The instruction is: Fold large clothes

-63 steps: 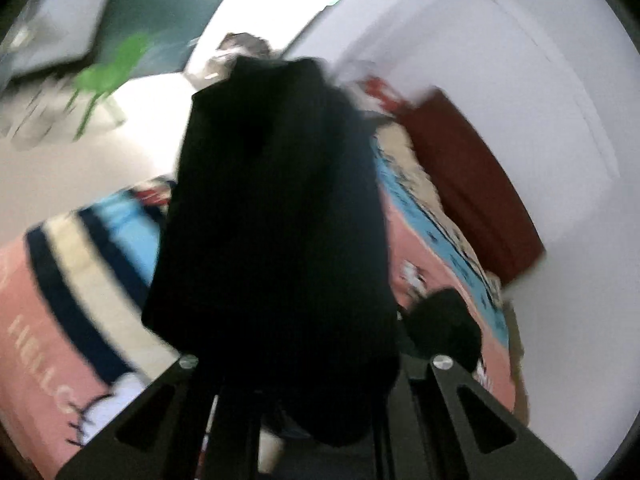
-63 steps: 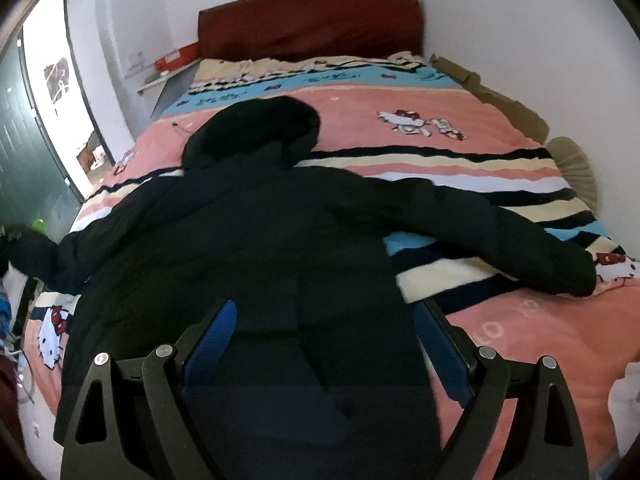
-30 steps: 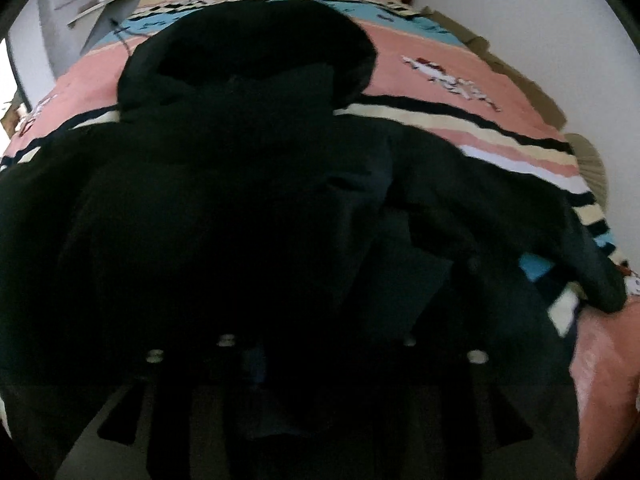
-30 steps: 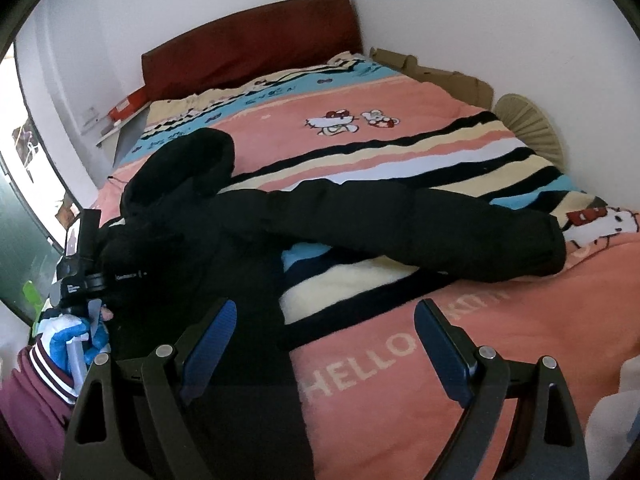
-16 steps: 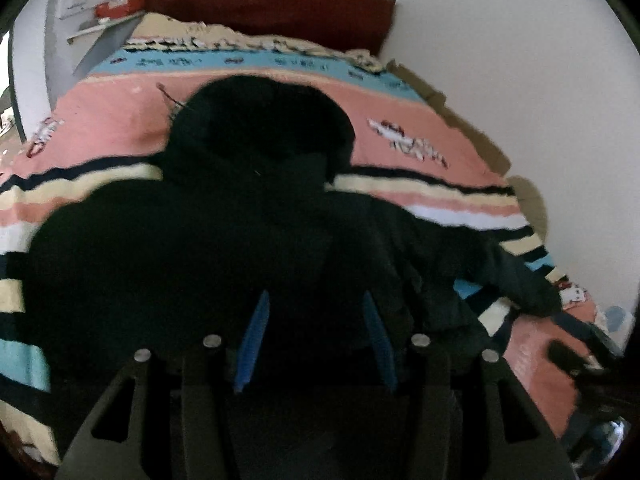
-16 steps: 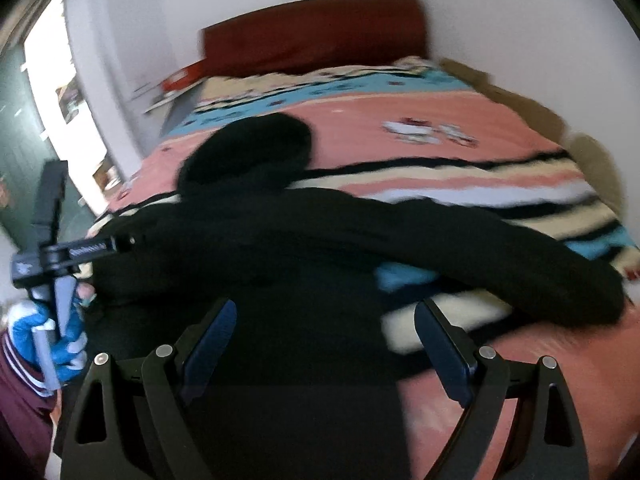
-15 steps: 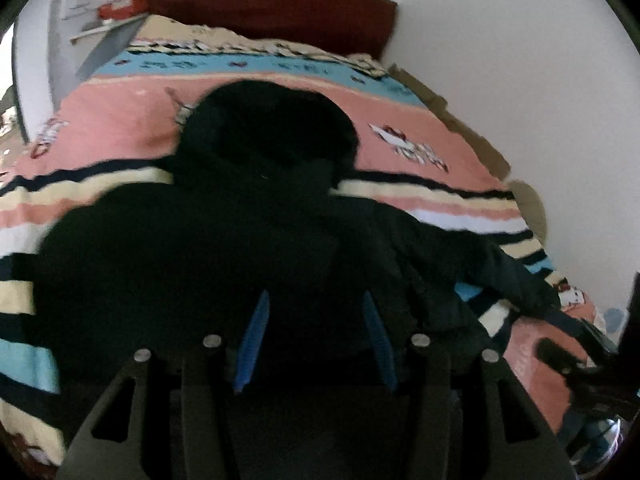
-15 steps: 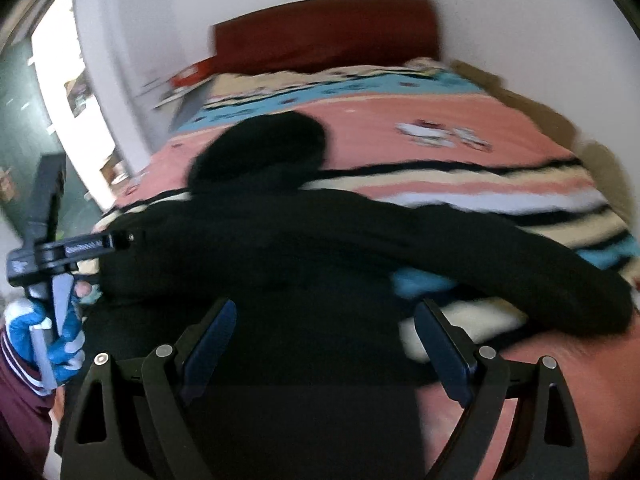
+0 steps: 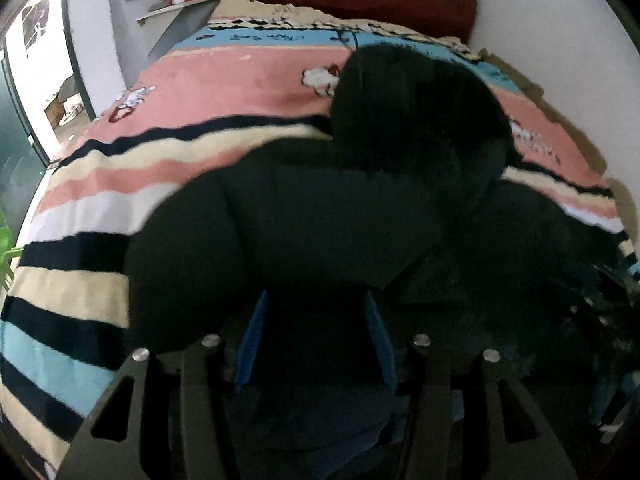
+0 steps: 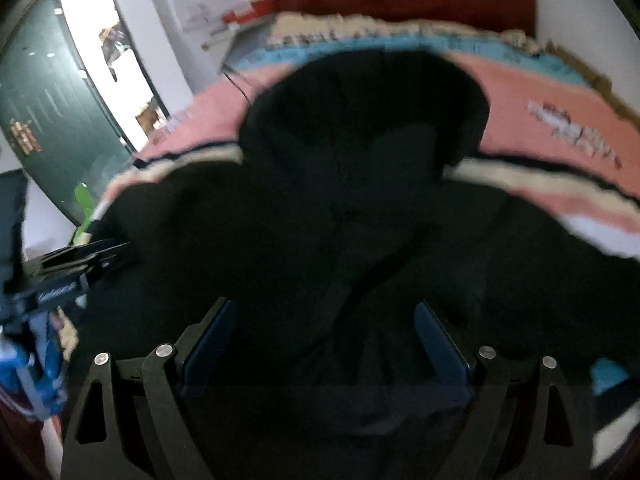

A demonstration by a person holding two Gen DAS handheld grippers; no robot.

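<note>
Facing you: black hooded coat [image 9: 320,220] on striped bed [image 9: 80,200], hood at 12 o'clock | left gripper [image 9: 316,332] half-spread, right gripper [image 10: 324,336] wide, both empty

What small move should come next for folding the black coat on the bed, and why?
Probably bring the right tool over to the sleeve that lies spread out to the right and grip it, to fold it across the body. The black coat lies flat on the striped blanket, hood toward the headboard; both tools hover open, holding nothing.
</note>
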